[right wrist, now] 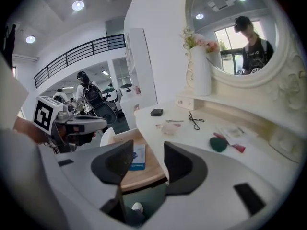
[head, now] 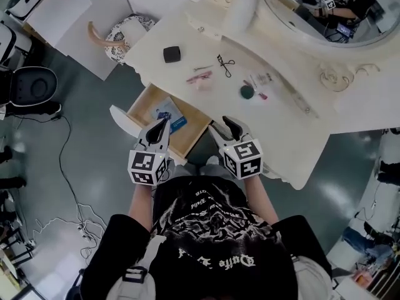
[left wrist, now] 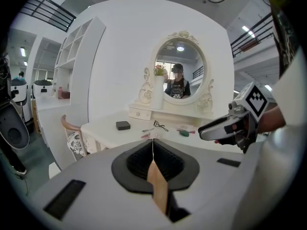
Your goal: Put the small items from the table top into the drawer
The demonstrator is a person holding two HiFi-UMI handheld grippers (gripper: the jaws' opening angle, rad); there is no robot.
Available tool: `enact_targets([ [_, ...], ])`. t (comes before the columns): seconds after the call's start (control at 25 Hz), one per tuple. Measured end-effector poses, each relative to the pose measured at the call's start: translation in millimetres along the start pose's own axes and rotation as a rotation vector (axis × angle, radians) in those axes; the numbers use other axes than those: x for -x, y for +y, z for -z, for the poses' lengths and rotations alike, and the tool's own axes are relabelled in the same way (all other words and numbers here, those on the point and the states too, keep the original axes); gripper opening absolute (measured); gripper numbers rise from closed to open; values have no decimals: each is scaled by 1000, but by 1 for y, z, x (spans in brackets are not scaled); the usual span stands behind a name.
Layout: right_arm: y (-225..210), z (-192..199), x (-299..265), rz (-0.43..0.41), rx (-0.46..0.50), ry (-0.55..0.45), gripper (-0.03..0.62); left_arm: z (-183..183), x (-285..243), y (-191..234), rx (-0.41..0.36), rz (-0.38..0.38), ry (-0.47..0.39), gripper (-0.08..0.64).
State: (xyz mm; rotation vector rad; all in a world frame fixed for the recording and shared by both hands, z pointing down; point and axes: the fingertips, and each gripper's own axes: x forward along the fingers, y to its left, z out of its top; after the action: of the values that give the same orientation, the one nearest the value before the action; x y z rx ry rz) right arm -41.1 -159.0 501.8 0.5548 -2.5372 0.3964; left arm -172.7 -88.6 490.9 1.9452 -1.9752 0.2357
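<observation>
Small items lie on the white dressing table (head: 287, 130): a black box (head: 172, 54), a pink clip (head: 200, 79), an eyelash curler (head: 225, 65), a green round piece (head: 247, 92) and a red stick (head: 261, 95). Below the table's left end the wooden drawer (head: 147, 103) stands pulled out with a blue card (head: 170, 118) inside. My left gripper (head: 157, 132) hovers over the drawer's front, jaws shut and empty (left wrist: 153, 145). My right gripper (head: 226, 128) is at the table's near edge, open with nothing between its pads (right wrist: 147, 150). In the right gripper view the drawer (right wrist: 144, 176) shows between the jaws.
A white vase (head: 240, 5) and an oval mirror (head: 325, 11) stand at the back of the table. A patterned chair (head: 122, 36) sits left of it, and a black chair (head: 34, 86) farther left. Cables trail over the grey floor (head: 69, 167).
</observation>
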Motion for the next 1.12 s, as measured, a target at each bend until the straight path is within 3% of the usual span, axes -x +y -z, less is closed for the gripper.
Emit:
enact_targets([
  [0.36,-39,-4,36,145,15,-94,107,-12,-17,-36,-33,57,-25,17],
  [0.72,-69,0,59,243,41,-119,17,-13,-24,-49,-30,71,-29,17],
  [1.12,-78,-1,63,284,83,-136,9,-10,-23,-46,-39,60,-21,17],
])
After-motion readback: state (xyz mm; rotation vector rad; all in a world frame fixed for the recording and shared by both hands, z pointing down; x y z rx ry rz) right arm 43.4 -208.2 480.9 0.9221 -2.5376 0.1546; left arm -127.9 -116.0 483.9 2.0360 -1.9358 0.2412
